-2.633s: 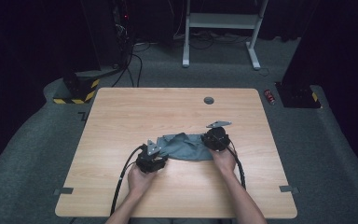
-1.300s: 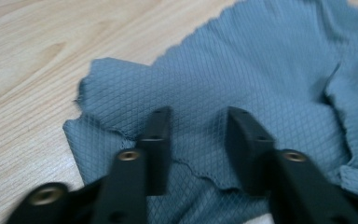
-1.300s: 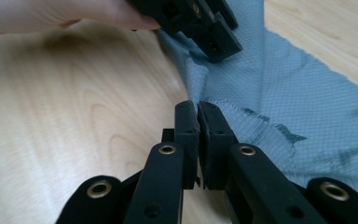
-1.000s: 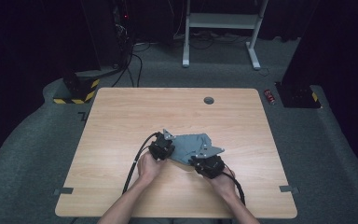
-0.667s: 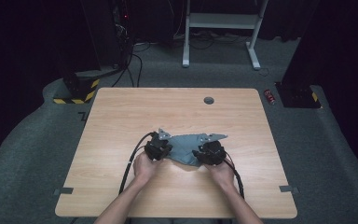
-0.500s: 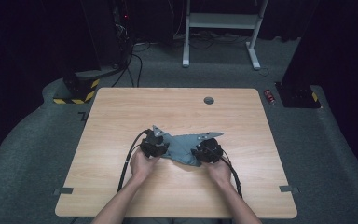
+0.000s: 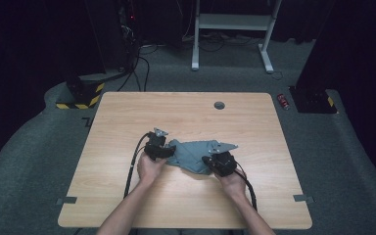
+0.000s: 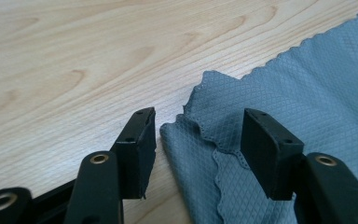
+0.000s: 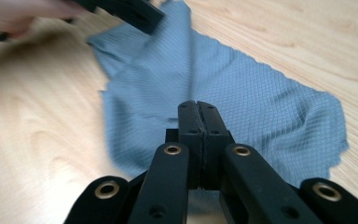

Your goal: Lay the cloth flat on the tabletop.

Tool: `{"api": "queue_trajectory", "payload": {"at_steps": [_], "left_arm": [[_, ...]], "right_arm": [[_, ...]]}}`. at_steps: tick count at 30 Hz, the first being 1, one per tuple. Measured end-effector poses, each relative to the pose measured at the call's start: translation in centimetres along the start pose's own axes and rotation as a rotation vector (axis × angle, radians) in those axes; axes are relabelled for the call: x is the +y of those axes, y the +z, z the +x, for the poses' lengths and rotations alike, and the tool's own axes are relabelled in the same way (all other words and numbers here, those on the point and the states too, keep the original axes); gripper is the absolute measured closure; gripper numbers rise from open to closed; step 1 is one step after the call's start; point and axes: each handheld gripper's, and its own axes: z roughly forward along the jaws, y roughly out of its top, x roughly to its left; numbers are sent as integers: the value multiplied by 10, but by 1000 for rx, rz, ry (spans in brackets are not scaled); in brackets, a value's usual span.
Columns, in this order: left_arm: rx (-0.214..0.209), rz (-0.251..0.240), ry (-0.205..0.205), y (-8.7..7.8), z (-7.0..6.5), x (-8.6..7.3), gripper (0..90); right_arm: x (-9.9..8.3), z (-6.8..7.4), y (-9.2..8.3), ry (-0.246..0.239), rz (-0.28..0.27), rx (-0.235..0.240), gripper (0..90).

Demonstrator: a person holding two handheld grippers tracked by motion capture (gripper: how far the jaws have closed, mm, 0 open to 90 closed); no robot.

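Note:
A blue-grey cloth [image 7: 193, 152] lies crumpled in the middle of the wooden table [image 7: 186, 112]. My left gripper [image 7: 168, 150] is at its left end, open. In the left gripper view its jaws straddle a folded scalloped corner of the cloth [image 8: 307, 93], with the left gripper [image 8: 198, 126] low over the wood. My right gripper [image 7: 207, 160] is at the cloth's near right edge, jaws pressed together. In the right gripper view the right gripper [image 9: 198, 105] sits on the cloth [image 9: 261, 102], and creases run to its tips. The left gripper [image 9: 130, 11] shows beyond.
A round cable hole [image 7: 219, 105] sits near the table's far edge. Tape marks [image 7: 66, 200] lie at the near corners. Cables trail from both grippers toward the near edge. A red can [image 7: 284, 100] lies on the carpet at the far right.
My right gripper came from the cloth's far right corner to its near right side, bunching the cloth. My left gripper shifted up and right to the cloth's left end.

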Motion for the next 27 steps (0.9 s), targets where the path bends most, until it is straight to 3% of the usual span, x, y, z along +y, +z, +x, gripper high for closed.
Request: {"api": "queue_trajectory", "payload": {"at_steps": [3, 7, 9, 13, 15, 17, 19, 21, 27], "left_arm": [[-4, 1, -7, 3, 1, -1, 464], [-16, -8, -1, 2, 0, -1, 554], [-27, -8, 1, 2, -1, -1, 575], [-72, -21, 47, -3, -3, 0, 744], [-82, -22, 46, -4, -4, 0, 821], [-105, -8, 74, -8, -6, 0, 883], [-114, -7, 78, -10, -7, 0, 890], [-118, -14, 119, -22, -10, 0, 896], [-123, -43, 158, -44, -14, -5, 895]], "right_arm": [[-3, 5, -11, -12, -26, 8, 898], [-22, 19, -38, -35, -58, 32, 898], [-26, 21, -41, -36, -59, 37, 897], [-51, 33, -49, -50, -24, 48, 896], [-55, 34, -48, -48, -19, 50, 895], [-63, 36, -48, -45, -13, 55, 895], [-64, 37, -48, -43, -14, 55, 895], [-69, 38, -50, -50, -13, 44, 894], [-77, 36, -54, -40, -8, 26, 890]]}}
